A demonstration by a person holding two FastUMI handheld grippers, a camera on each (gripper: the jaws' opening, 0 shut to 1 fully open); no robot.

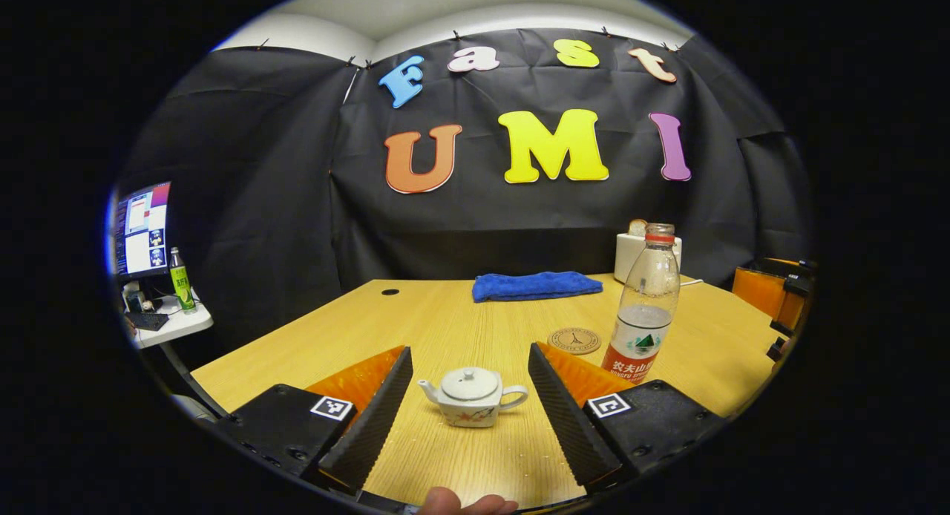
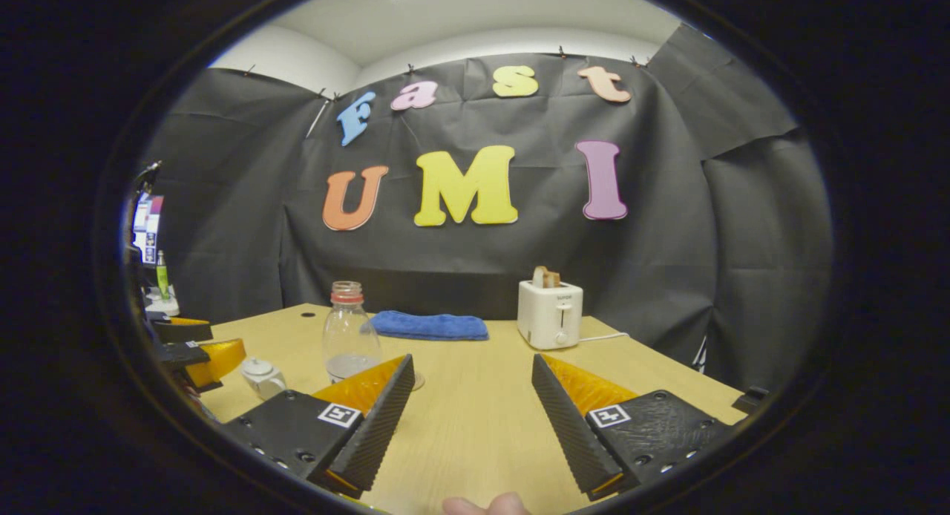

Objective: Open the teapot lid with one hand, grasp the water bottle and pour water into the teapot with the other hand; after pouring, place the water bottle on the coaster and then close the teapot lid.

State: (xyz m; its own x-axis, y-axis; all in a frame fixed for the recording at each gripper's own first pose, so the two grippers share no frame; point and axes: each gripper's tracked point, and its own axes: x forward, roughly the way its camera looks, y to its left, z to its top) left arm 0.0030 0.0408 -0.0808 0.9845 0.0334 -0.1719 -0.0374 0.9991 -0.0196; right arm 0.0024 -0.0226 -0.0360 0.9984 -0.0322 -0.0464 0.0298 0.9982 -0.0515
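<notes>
Teapot (image 1: pixel 472 396) sat on the wooden table (image 1: pixel 460 315) with its lid on, framed between the spread fingers of the left gripper (image 1: pixel 470 407), untouched. Just right of it stood the water bottle (image 1: pixel 643 307), upright and uncapped, with the coaster (image 1: pixel 574 340) close beside its base. The right gripper (image 2: pixel 472 415) also had its fingers apart over bare tabletop, the bottle ahead to its left.
</notes>
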